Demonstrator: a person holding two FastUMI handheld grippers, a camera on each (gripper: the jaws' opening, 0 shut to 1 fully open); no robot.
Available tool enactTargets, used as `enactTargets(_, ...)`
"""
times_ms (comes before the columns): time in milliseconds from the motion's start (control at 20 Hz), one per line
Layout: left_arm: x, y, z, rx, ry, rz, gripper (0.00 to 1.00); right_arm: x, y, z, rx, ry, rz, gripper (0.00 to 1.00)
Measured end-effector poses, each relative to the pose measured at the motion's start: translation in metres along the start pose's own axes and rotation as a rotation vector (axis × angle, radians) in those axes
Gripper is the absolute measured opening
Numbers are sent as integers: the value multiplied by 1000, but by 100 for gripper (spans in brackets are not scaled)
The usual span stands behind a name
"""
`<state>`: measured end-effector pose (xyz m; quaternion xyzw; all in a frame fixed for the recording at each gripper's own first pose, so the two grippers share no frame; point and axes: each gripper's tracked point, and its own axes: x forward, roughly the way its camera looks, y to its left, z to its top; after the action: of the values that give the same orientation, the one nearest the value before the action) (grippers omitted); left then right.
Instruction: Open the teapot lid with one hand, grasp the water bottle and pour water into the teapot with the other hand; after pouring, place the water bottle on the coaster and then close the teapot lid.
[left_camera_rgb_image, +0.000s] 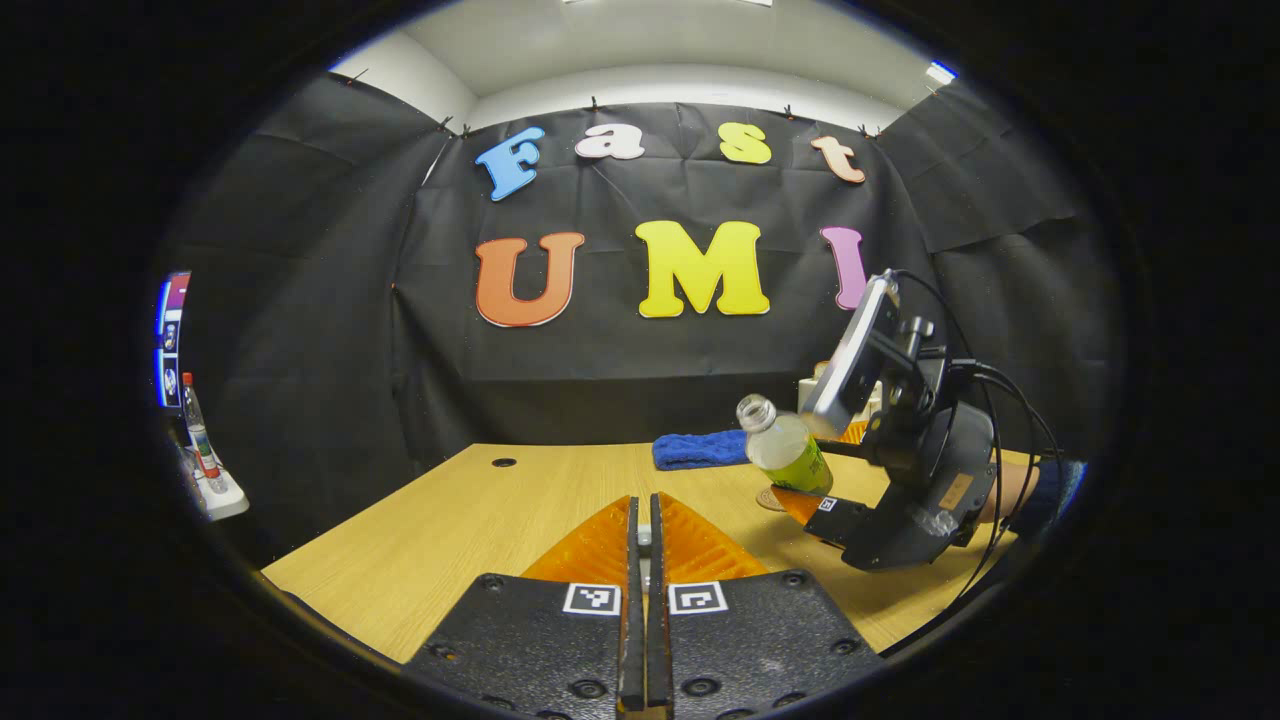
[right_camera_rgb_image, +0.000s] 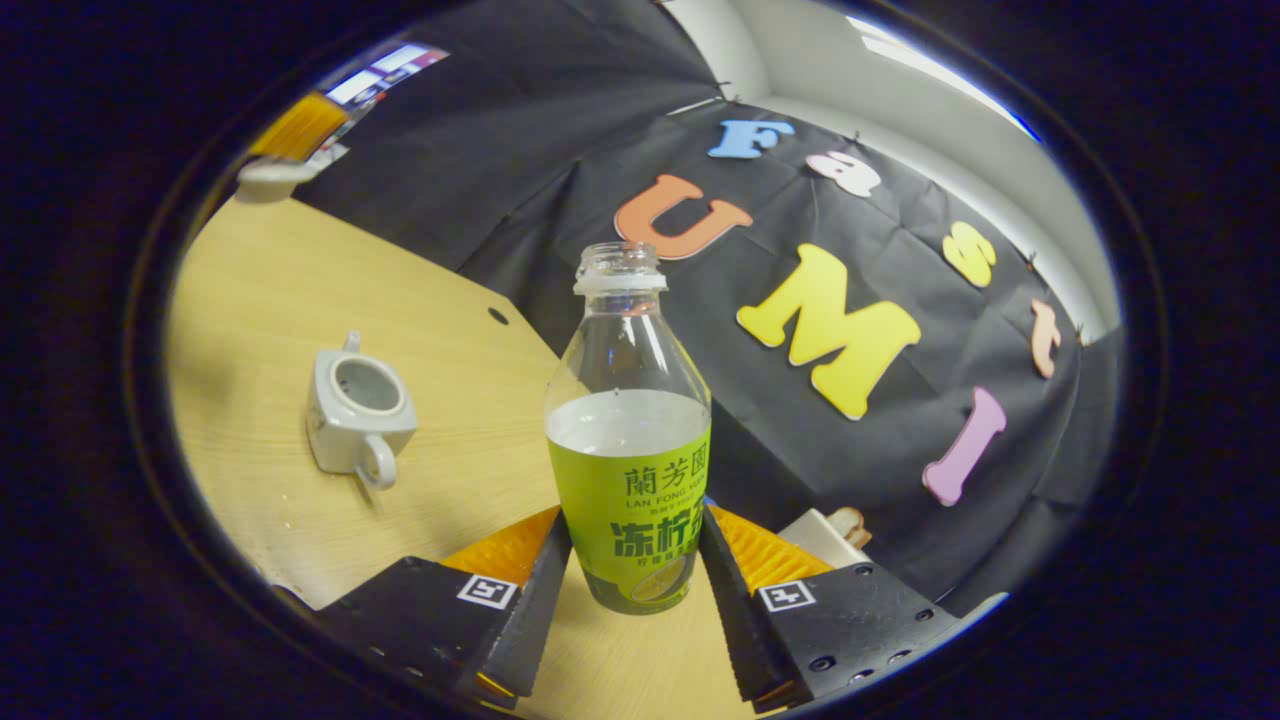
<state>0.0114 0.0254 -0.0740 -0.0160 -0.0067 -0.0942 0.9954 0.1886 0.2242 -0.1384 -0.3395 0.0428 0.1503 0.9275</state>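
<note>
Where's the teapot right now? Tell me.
In the right gripper view, the teapot stands lidless on the wooden table, left of the water bottle held in the right gripper.

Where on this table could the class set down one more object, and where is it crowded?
Bare wood lies between the teapot and the water bottle, and between the left claw and the table's cable hole. It is crowded around the right claw, where the blue cloth and coaster sit.
</note>
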Motion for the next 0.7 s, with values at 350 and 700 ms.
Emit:
enactTargets(350,8,1,-19,-50,51,5,4,34,-61,-18,478,42,15,74)
enactTargets(700,8,10,-25,-63,59,31,4,84,-48,-48,664,128,29,72)
